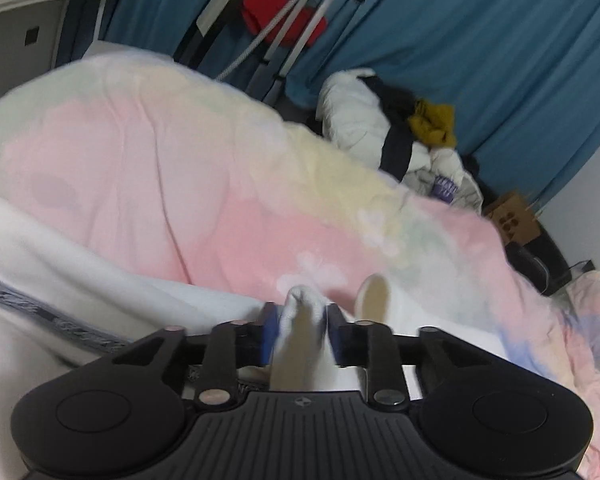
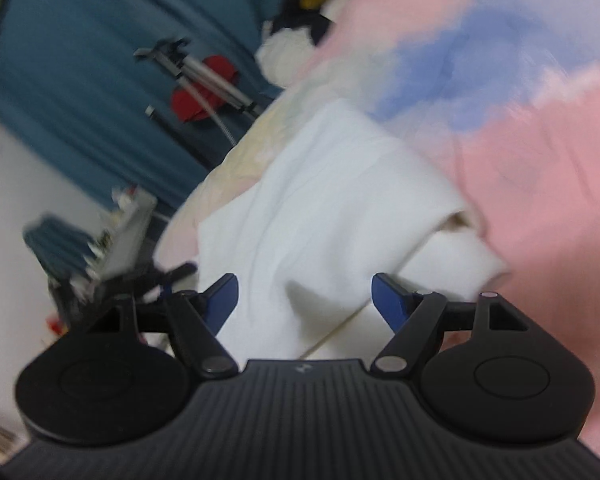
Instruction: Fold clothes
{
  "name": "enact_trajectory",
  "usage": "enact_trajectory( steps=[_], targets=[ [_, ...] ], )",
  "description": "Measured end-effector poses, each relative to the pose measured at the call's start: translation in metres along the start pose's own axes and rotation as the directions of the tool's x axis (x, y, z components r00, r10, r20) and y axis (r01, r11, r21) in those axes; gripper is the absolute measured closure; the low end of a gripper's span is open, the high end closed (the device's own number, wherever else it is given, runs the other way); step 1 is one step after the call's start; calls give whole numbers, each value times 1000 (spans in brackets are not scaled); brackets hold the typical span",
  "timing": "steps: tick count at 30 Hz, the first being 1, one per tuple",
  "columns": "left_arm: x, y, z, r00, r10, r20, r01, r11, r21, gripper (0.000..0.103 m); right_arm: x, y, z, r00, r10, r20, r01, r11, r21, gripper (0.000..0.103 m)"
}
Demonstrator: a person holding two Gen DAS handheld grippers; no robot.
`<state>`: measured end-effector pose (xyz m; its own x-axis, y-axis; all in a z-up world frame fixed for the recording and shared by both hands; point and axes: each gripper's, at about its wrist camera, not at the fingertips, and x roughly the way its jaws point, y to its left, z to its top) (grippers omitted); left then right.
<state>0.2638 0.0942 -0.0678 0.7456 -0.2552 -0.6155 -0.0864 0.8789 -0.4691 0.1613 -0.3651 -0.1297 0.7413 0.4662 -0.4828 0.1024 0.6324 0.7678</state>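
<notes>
The white garment (image 2: 332,200) lies on the pastel quilt (image 1: 140,168) covering the bed, toward its near edge. My left gripper (image 1: 302,320) is clamped on a bunched fold of it; my right gripper (image 2: 304,300) hangs spread above the cloth. I judge a fold underway: next, pinch the opposite edge. The garment's patterned band is too blurred to read

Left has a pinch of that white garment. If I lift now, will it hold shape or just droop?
Probably droop: the white garment bunches into a soft peak where the left gripper pinches it, and it lies in loose creases on the pastel quilt. It looks thin and light, so one pinch should carry it. The right gripper is open above it, free to take another edge.
</notes>
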Motion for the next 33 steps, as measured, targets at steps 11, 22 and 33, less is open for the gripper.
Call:
enact_trajectory(
  steps=[11,22,33],
  targets=[
    [-98,-11,-60,979,-204,3,204,978,37,30,-20,-82,37,984,173,34,-170,875,452,26],
    [-79,-27,-100,964,-237,-119,248,964,91,31,15,-59,23,980,195,-42,-160,894,419,42],
    [-83,-35,-106,958,-263,-111,277,950,142,33,16,-52,21,993,108,51,-119,931,345,93]
  ],
)
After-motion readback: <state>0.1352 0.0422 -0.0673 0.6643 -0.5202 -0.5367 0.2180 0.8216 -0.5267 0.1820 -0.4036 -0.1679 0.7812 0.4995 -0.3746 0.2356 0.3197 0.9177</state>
